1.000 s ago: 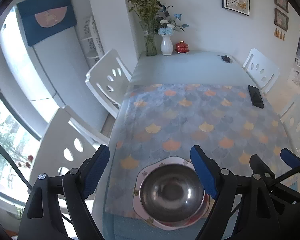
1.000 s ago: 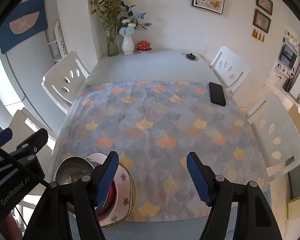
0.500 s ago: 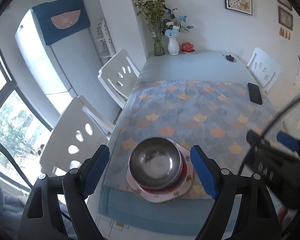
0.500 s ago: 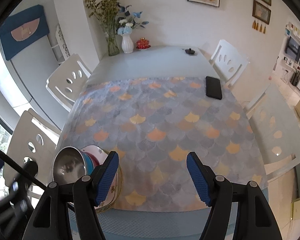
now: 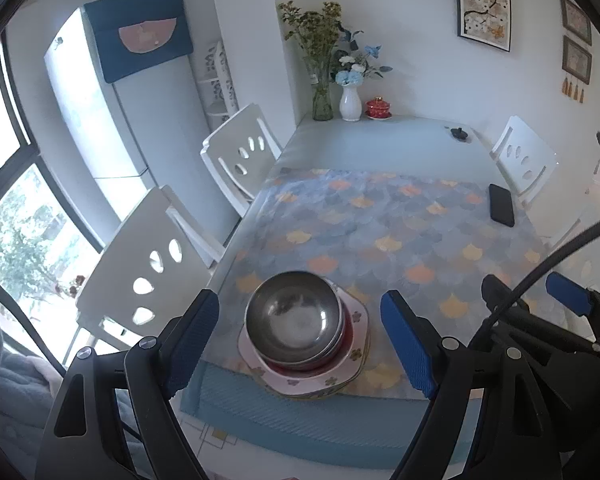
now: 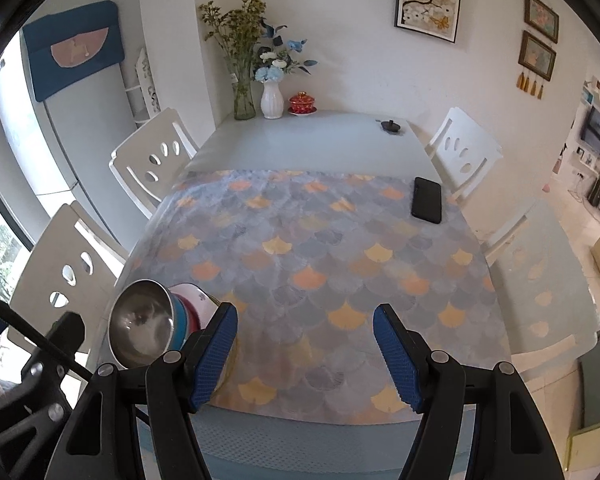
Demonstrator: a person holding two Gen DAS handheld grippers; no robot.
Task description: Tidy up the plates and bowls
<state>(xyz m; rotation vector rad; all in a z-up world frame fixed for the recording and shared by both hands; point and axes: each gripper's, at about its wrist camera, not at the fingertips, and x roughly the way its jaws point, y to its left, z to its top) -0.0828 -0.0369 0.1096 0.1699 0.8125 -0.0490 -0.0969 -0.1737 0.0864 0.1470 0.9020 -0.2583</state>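
Note:
A steel bowl [image 5: 296, 314] tops a stack of bowls on a flowered plate [image 5: 356, 364] near the front left corner of the patterned cloth [image 5: 380, 232]. In the right wrist view the same steel bowl [image 6: 140, 326] sits over a blue and a pink bowl [image 6: 194, 300] at the lower left. My left gripper [image 5: 300, 344] hangs open above the stack, apart from it, with nothing between its fingers. My right gripper [image 6: 305, 354] is open over bare cloth to the right of the stack, and its blue fingertips [image 5: 568, 300] show in the left wrist view.
A black phone [image 6: 427, 199] lies at the cloth's right edge. Two vases [image 6: 271, 100], a red lidded cup [image 6: 302, 103] and a small black object [image 6: 390, 125] stand at the table's far end. White chairs [image 5: 156, 264] line both sides.
Both grippers have drawn back and up from the table, so the stack looks smaller and farther off. The stack itself has not moved. Both stay open.

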